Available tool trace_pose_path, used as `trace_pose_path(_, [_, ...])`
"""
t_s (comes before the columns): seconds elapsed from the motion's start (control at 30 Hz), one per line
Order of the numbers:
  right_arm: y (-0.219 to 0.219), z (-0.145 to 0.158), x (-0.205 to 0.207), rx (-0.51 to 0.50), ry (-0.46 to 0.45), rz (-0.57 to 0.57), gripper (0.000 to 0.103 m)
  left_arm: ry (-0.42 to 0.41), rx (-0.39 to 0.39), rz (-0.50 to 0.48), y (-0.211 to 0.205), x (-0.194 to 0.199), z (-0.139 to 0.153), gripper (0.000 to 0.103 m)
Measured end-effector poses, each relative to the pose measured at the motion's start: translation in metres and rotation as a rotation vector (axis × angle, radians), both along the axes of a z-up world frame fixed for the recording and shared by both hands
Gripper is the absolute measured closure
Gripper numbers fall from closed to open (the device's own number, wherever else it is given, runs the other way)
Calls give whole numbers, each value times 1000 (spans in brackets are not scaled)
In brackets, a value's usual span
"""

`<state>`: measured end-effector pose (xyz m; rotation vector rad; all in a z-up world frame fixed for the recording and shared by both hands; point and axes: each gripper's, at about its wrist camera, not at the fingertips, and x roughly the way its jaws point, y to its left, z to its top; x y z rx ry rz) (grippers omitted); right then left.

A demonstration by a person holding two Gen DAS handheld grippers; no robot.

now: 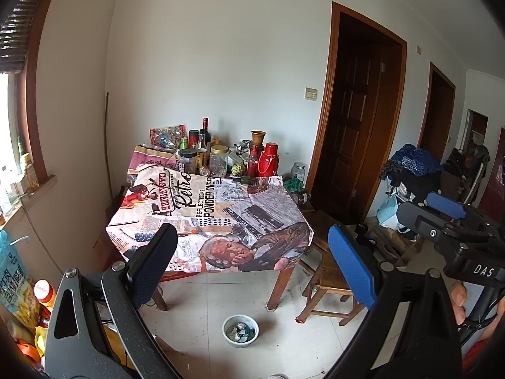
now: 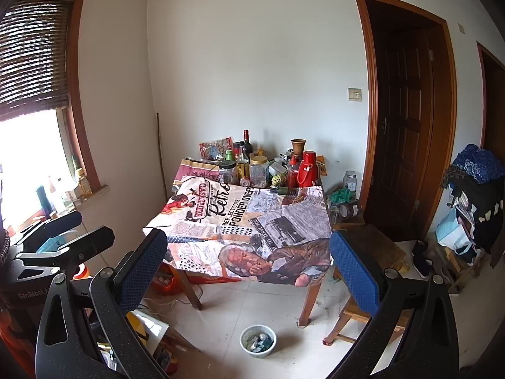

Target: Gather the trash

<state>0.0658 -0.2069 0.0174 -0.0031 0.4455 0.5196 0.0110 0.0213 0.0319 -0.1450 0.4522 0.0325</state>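
A white bowl [image 1: 240,330] [image 2: 258,340] holding crumpled scraps sits on the floor tiles in front of the table. My left gripper [image 1: 252,265] hangs open above the floor, well short of the table, with nothing between its fingers. My right gripper [image 2: 249,271] is likewise open and empty, at about the same height. In the left wrist view the right gripper's blue pad [image 1: 446,204] shows at the far right, held by a hand [image 1: 460,300]. The left gripper's fingers [image 2: 60,222] appear at the left edge of the right wrist view.
A wooden table [image 1: 279,287] [image 2: 311,293] under a printed cloth carries jars, bottles and a red flask [image 1: 268,159] along its far edge. A wooden chair [image 1: 328,284] stands at its right. Bags and packaging [image 1: 19,284] crowd the floor on the left, clothes and bags [image 2: 470,195] on the right.
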Motion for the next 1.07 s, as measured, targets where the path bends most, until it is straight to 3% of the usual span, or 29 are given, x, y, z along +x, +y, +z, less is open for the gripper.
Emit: trace_pose_path(1.07, [3,-8,28,-24,15,27,1,16,-21,-14,11,25,-8,5])
